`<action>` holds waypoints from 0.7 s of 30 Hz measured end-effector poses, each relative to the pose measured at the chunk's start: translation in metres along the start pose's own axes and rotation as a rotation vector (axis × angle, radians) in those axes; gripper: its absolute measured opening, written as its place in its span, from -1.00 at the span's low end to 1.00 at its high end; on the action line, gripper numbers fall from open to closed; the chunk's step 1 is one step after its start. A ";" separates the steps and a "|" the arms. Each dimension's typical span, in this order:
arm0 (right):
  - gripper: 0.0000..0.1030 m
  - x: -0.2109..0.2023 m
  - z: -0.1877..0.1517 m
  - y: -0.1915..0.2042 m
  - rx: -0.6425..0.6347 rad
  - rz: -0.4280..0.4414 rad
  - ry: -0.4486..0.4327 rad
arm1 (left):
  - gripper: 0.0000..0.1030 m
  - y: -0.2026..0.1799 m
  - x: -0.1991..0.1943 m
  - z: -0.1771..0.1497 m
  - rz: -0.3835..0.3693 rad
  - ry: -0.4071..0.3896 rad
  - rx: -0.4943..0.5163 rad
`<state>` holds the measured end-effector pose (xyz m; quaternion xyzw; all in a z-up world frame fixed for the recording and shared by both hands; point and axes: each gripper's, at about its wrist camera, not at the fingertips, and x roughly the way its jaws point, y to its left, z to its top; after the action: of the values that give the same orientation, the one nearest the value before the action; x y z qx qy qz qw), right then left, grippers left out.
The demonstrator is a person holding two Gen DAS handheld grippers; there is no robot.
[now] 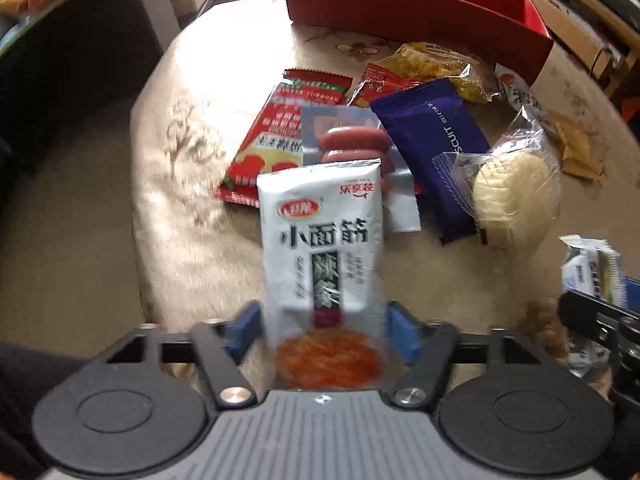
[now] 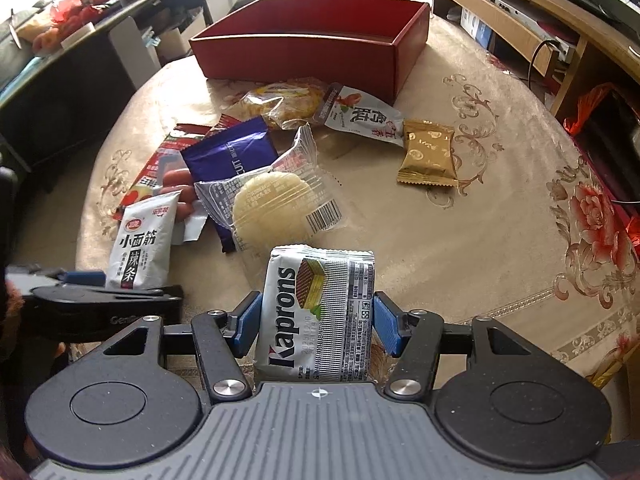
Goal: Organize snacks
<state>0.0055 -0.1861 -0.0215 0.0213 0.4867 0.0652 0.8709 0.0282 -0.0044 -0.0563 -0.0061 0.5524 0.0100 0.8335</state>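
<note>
Jaws of the right gripper (image 2: 316, 320) clamp a silver Kaprons wafer pack (image 2: 316, 316) above the near edge of the table (image 2: 480, 208). Left gripper (image 1: 320, 328) has a white spicy-strip packet (image 1: 320, 240) between its blue pads (image 1: 400, 332); blur hides the contact, though it looks gripped. Beyond lie a clear-wrapped round pastry (image 2: 272, 204), a purple biscuit pack (image 2: 232, 152), a sausage pack (image 1: 352, 144) and a gold sachet (image 2: 428, 152). Red box (image 2: 312, 36) sits open at the far edge
</note>
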 end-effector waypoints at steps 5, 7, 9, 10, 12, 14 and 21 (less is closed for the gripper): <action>0.27 -0.012 0.000 0.006 -0.021 0.000 -0.041 | -0.15 -0.003 -0.010 -0.004 0.043 0.011 0.026; 0.27 -0.015 0.000 0.005 -0.015 -0.008 -0.047 | -0.20 -0.001 -0.018 -0.003 0.019 0.007 0.014; 0.27 -0.017 -0.001 0.004 -0.008 -0.016 -0.053 | -0.21 -0.001 -0.027 -0.003 0.012 -0.016 0.018; 0.27 -0.018 -0.002 0.005 -0.009 -0.018 -0.058 | -0.21 -0.001 -0.032 -0.003 0.006 -0.028 0.020; 0.27 -0.024 -0.003 0.007 -0.015 -0.024 -0.076 | -0.22 0.001 -0.042 -0.003 -0.018 -0.047 0.016; 0.27 -0.031 -0.004 0.009 -0.011 -0.031 -0.099 | -0.22 0.002 -0.049 -0.001 -0.039 -0.062 0.013; 0.27 -0.039 -0.012 0.012 0.003 -0.073 -0.079 | -0.23 0.007 -0.055 0.004 -0.089 -0.090 0.014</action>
<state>-0.0257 -0.1797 0.0063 0.0074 0.4525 0.0320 0.8912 0.0100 0.0018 -0.0044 -0.0243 0.5136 -0.0304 0.8572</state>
